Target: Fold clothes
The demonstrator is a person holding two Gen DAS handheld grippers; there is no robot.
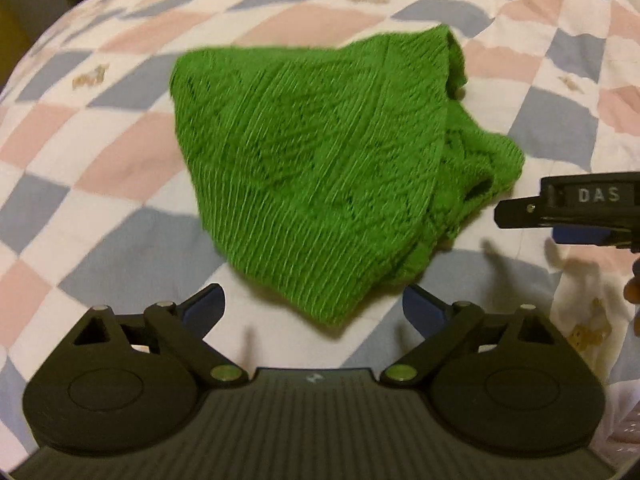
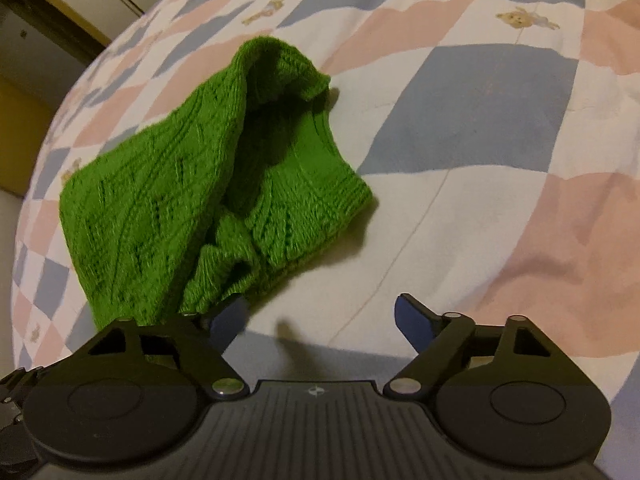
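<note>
A green knitted garment [image 1: 320, 168] lies folded in a loose bundle at the centre of the left wrist frame, on a bed covered by a quilt [image 1: 120, 80] of pink, blue and white checks. The left gripper [image 1: 314, 308] sits at the lower centre, jaws wide apart and empty. The right gripper [image 2: 320, 320], lower centre of its own view, is likewise spread wide, holding nothing, its left finger touching the garment's near edge.

Green knit garment [image 2: 192, 200] bunched on checked quilt [image 2: 480, 120], jaws apart
</note>
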